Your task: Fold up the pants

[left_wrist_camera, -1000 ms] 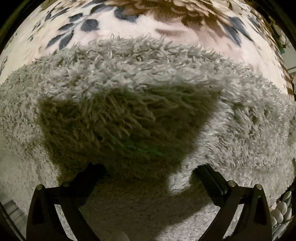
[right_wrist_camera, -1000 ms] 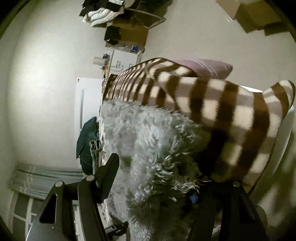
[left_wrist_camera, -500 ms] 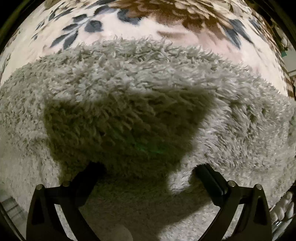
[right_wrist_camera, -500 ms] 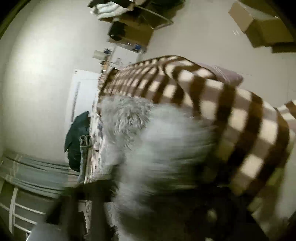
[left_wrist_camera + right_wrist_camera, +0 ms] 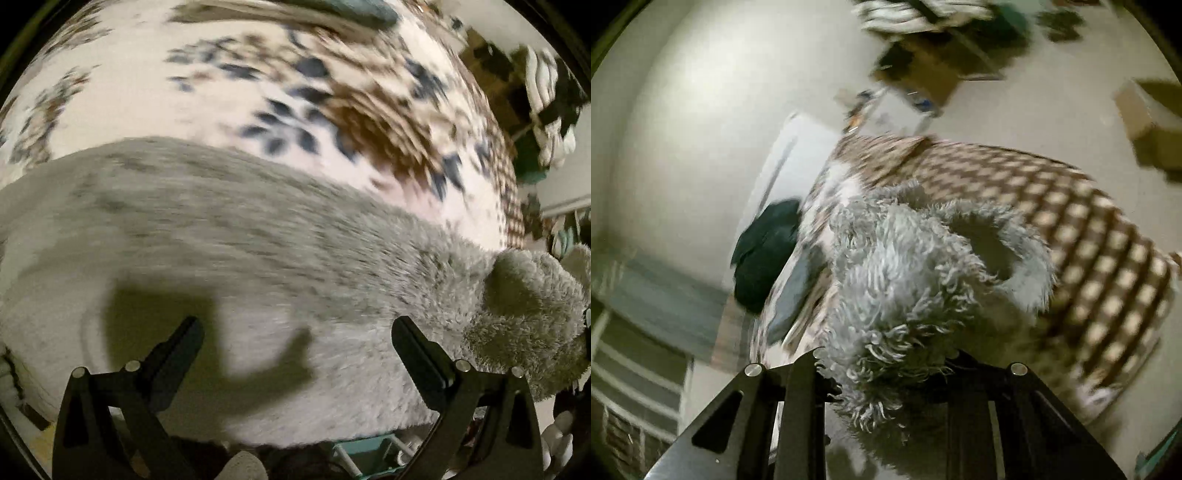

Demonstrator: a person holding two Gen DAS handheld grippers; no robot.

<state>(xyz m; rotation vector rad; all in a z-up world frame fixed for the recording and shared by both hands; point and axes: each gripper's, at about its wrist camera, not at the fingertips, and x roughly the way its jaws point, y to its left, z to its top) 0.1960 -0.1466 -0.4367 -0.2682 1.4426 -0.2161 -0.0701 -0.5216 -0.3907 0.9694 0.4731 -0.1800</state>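
The pants are grey and shaggy [image 5: 258, 251] and lie spread on a floral blanket [image 5: 155, 85]. My left gripper [image 5: 295, 343] is open and hovers just above the fleece, holding nothing. My right gripper [image 5: 882, 373] is shut on a bunched end of the pants [image 5: 905, 280] and holds it lifted off the bed. That lifted bunch also shows in the left wrist view at the far right [image 5: 532, 314]. Both views are motion-blurred.
A brown and cream checked blanket [image 5: 1071, 236] covers the bed behind the lifted fleece. A dark green cloth [image 5: 761, 254] lies at the bed's edge. Cardboard boxes [image 5: 1145, 114] and clutter [image 5: 923, 70] sit on the floor.
My right gripper has closed on the fleece and raised it, swinging its view. My left gripper has pulled back and up from the pants, so more blanket shows.
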